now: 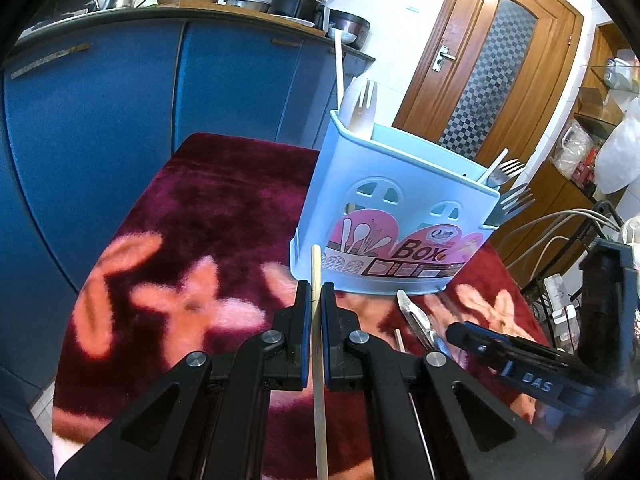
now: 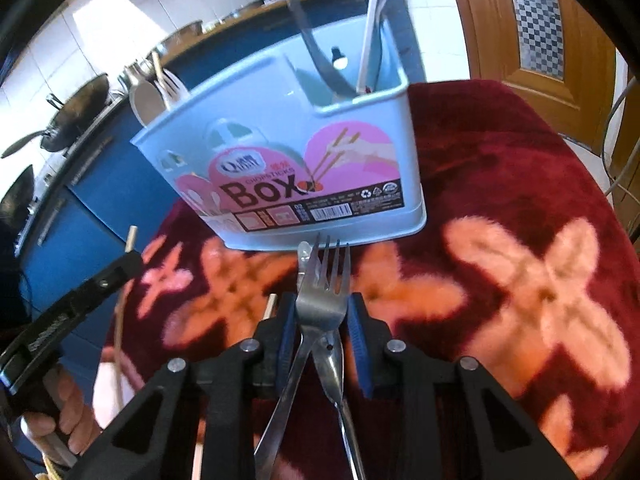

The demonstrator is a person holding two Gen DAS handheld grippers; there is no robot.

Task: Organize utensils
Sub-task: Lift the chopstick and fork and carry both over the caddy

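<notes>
A light blue utensil box stands on the floral maroon cloth; it also shows in the right wrist view. It holds forks, spoons and other utensils. My left gripper is shut on a wooden chopstick, just in front of the box. My right gripper is open around a metal fork and a second metal utensil lying crossed on the cloth. The right gripper shows in the left view, the left one in the right view.
Another chopstick lies left of the fork. Blue kitchen cabinets with pots on the counter stand behind the table. A wooden door is at the right. Cables hang off the table's right side.
</notes>
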